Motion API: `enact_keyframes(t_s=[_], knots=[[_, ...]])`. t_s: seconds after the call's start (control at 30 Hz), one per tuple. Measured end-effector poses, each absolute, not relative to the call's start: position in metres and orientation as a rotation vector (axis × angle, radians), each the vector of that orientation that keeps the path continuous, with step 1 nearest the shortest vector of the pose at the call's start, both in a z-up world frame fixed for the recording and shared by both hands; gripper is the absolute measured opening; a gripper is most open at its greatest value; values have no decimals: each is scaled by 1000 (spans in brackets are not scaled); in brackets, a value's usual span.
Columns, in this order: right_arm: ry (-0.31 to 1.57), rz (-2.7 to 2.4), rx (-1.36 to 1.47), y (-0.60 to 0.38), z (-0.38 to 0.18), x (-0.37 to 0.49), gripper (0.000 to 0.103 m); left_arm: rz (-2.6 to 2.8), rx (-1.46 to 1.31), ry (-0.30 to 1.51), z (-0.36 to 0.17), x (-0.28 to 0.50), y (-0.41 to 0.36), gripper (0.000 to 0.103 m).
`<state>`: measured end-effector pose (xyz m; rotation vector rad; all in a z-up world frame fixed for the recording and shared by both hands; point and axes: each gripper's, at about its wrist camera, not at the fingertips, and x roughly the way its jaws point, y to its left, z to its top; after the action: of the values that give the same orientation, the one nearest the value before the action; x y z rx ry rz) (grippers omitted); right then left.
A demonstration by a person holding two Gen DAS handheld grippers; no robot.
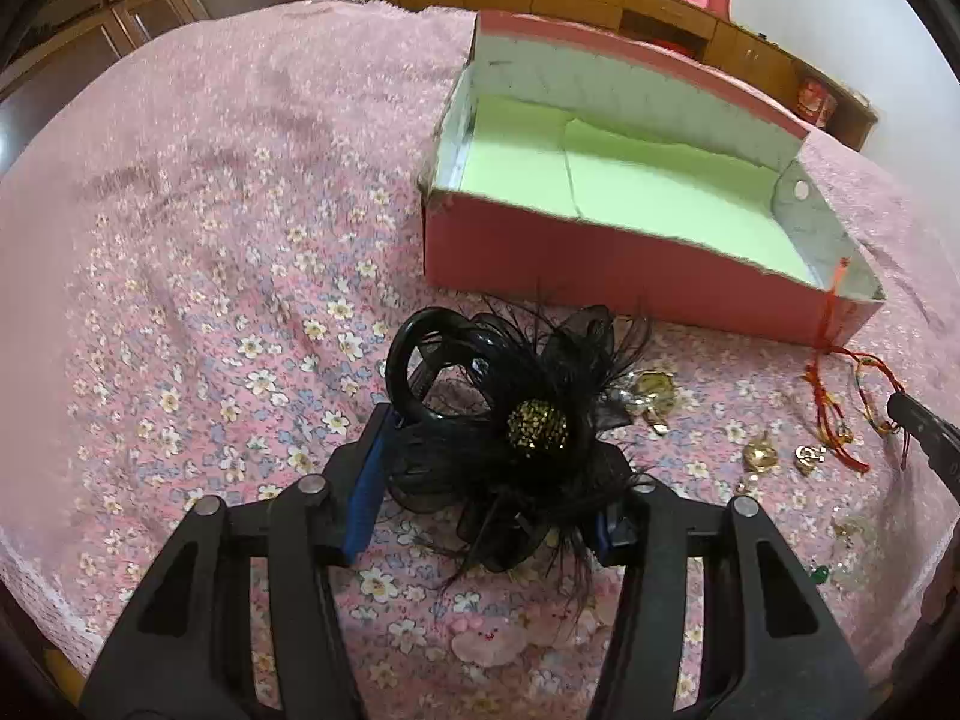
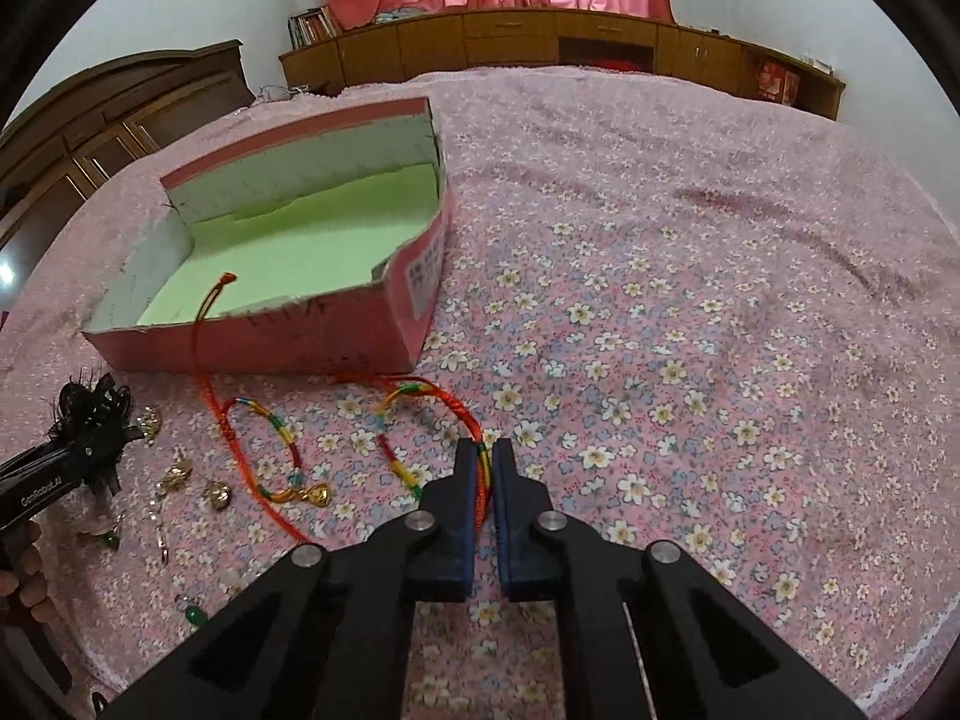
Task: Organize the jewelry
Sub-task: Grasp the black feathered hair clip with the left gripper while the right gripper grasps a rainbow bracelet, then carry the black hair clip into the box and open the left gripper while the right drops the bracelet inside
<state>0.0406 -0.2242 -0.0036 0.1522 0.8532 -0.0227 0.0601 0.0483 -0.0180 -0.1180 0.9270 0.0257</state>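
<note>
My left gripper (image 1: 492, 468) is shut on a black feathered hair clip (image 1: 516, 420) with a gold beaded centre, held just above the floral bedspread in front of the pink box (image 1: 600, 264). The clip also shows at the far left of the right wrist view (image 2: 90, 414). My right gripper (image 2: 483, 462) is shut on a red and multicoloured cord bracelet (image 2: 420, 396), whose red strand runs up over the rim of the pink box (image 2: 270, 342) onto its green lining.
Gold charms (image 2: 180, 474) and a gold bell (image 2: 318, 493) lie on the bedspread between the grippers, with green beads (image 2: 193, 615) nearer me. Gold pieces (image 1: 762, 456) lie right of the clip. Wooden cabinets (image 2: 540, 42) stand beyond the bed.
</note>
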Motion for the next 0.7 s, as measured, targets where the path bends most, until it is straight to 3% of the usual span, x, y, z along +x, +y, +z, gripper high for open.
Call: enact_keyframes(t_s=[0.7], knots=[[679, -17, 171, -236, 56, 25, 5, -58, -115, 780, 47, 33, 59, 46]])
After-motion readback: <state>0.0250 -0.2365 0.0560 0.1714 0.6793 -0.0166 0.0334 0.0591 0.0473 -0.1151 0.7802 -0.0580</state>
